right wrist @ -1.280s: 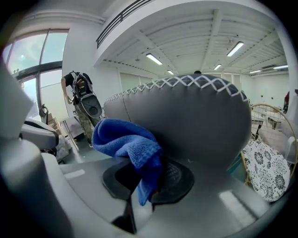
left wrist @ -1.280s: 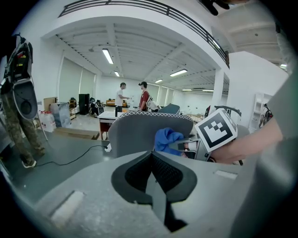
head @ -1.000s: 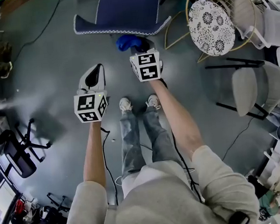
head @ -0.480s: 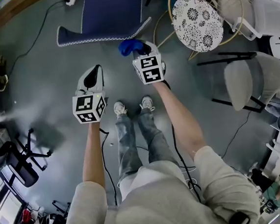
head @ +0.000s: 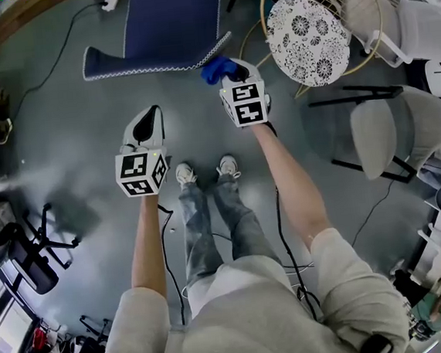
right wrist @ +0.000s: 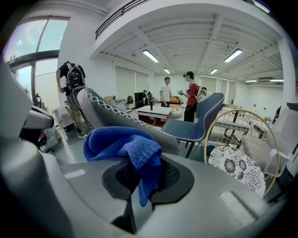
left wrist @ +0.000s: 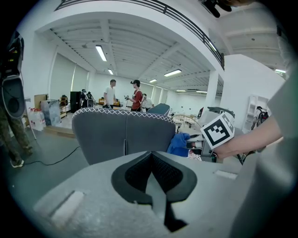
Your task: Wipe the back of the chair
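The blue chair (head: 171,25) stands ahead of me, its grey back (head: 155,62) edged with white stitching and turned toward me. My right gripper (head: 231,71) is shut on a blue cloth (head: 215,69), which sits at the right end of the back's edge. In the right gripper view the cloth (right wrist: 122,143) bunches over the jaws, with the chair back (right wrist: 109,116) just behind it. My left gripper (head: 151,115) hangs lower left, short of the chair, shut with nothing in it. From the left gripper (left wrist: 152,160) I see the chair back (left wrist: 123,135) and the cloth (left wrist: 179,144).
A gold wire chair with a floral cushion (head: 311,27) stands right of the blue chair. A grey chair (head: 393,136) is further right, a black office chair (head: 26,249) at the left. Cables run over the grey floor (head: 76,131). People (left wrist: 111,94) stand far off.
My right gripper has carried the cloth forward and a little right, up to the chair back's edge. The left gripper has barely moved.
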`<state>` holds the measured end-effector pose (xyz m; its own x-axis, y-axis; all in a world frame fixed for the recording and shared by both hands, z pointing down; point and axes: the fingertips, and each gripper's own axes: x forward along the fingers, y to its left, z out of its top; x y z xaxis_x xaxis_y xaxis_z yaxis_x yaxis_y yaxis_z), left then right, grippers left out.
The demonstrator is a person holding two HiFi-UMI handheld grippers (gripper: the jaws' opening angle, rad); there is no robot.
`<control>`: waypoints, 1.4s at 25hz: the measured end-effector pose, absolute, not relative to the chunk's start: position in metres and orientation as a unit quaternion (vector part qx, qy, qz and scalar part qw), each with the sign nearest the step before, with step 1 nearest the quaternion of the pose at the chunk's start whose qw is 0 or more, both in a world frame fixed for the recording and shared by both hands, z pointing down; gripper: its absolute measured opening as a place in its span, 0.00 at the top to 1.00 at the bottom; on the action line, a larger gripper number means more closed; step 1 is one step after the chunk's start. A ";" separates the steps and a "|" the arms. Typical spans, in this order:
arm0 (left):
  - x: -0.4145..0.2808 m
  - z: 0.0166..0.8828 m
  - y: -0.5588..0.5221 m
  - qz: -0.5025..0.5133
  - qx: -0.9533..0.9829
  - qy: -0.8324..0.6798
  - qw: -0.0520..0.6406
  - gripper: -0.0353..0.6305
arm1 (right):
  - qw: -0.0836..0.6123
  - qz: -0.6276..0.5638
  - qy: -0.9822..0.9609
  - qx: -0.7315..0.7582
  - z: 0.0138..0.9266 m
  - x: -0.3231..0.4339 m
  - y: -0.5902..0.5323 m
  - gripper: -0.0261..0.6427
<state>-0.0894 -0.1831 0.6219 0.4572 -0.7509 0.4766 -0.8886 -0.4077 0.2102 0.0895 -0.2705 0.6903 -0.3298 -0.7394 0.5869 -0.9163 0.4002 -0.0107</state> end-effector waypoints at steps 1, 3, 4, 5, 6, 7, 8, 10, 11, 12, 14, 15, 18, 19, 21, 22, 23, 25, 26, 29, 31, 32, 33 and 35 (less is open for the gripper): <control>-0.089 0.622 -0.183 0.156 0.824 -0.498 0.222 0.95 | 0.257 0.177 -0.796 0.519 0.691 0.093 -0.274 0.88; -0.089 0.623 -0.185 0.158 0.823 -0.499 0.222 0.95 | 0.258 0.182 -0.793 0.521 0.692 0.100 -0.282 0.88; -0.089 0.623 -0.186 0.159 0.822 -0.499 0.221 0.95 | 0.259 0.180 -0.791 0.523 0.694 0.104 -0.287 0.88; -0.090 0.623 -0.187 0.159 0.822 -0.500 0.220 0.95 | 0.262 0.178 -0.790 0.525 0.695 0.108 -0.290 0.88; -0.090 0.623 -0.187 0.160 0.822 -0.501 0.220 0.95 | 0.265 0.177 -0.789 0.526 0.696 0.112 -0.293 0.88; -0.090 0.623 -0.188 0.160 0.822 -0.501 0.219 0.95 | 0.267 0.176 -0.786 0.528 0.698 0.116 -0.296 0.88; -0.091 0.623 -0.188 0.161 0.821 -0.502 0.218 0.95 | 0.268 0.177 -0.783 0.532 0.699 0.121 -0.299 0.88; -0.092 0.623 -0.190 0.162 0.821 -0.503 0.218 0.95 | 0.266 0.182 -0.777 0.541 0.699 0.129 -0.304 0.88; -0.093 0.623 -0.190 0.162 0.821 -0.503 0.218 0.95 | 0.266 0.183 -0.774 0.545 0.698 0.133 -0.306 0.88; -0.093 0.623 -0.189 0.162 0.820 -0.504 0.218 0.95 | 0.266 0.180 -0.772 0.548 0.698 0.136 -0.307 0.88; -0.095 0.623 -0.189 0.162 0.820 -0.505 0.218 0.95 | 0.268 0.171 -0.770 0.553 0.698 0.142 -0.308 0.88; -0.095 0.623 -0.189 0.162 0.820 -0.505 0.217 0.95 | 0.268 0.168 -0.769 0.555 0.697 0.143 -0.306 0.88; -0.094 0.623 -0.187 0.159 0.822 -0.502 0.217 0.95 | 0.265 0.161 -0.767 0.561 0.693 0.144 -0.297 0.88; -0.094 0.623 -0.186 0.158 0.824 -0.500 0.216 0.95 | 0.265 0.160 -0.767 0.562 0.693 0.143 -0.291 0.88; -0.094 0.624 -0.182 0.157 0.825 -0.497 0.216 0.95 | 0.263 0.164 -0.766 0.564 0.691 0.139 -0.276 0.88; -0.095 0.624 -0.180 0.156 0.826 -0.497 0.216 0.95 | 0.260 0.168 -0.765 0.564 0.690 0.136 -0.267 0.88; -0.096 0.623 -0.177 0.156 0.826 -0.496 0.216 0.95 | 0.259 0.170 -0.765 0.565 0.691 0.134 -0.258 0.88; -0.099 0.623 -0.172 0.154 0.827 -0.496 0.216 0.95 | 0.258 0.173 -0.763 0.567 0.695 0.129 -0.241 0.88; -0.101 0.623 -0.169 0.153 0.827 -0.497 0.216 0.95 | 0.258 0.175 -0.763 0.567 0.697 0.125 -0.234 0.88; -0.108 0.624 -0.161 0.150 0.825 -0.499 0.219 0.95 | 0.256 0.186 -0.764 0.562 0.702 0.107 -0.216 0.88; -0.116 0.624 -0.157 0.149 0.823 -0.502 0.221 0.95 | 0.253 0.196 -0.766 0.557 0.703 0.090 -0.208 0.88; -0.121 0.624 -0.155 0.149 0.821 -0.504 0.222 0.95 | 0.251 0.200 -0.768 0.554 0.704 0.080 -0.205 0.88; -0.127 0.625 -0.152 0.149 0.820 -0.507 0.222 0.95 | 0.250 0.203 -0.771 0.549 0.705 0.069 -0.202 0.88; -0.137 0.626 -0.149 0.147 0.817 -0.511 0.223 0.95 | 0.250 0.203 -0.778 0.540 0.709 0.049 -0.199 0.88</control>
<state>-0.1367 -0.1486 0.6255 0.4341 -0.7693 0.4687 -0.9008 -0.3780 0.2138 0.0489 -0.1995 0.7086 -0.2928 -0.7385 0.6074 -0.9410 0.3354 -0.0458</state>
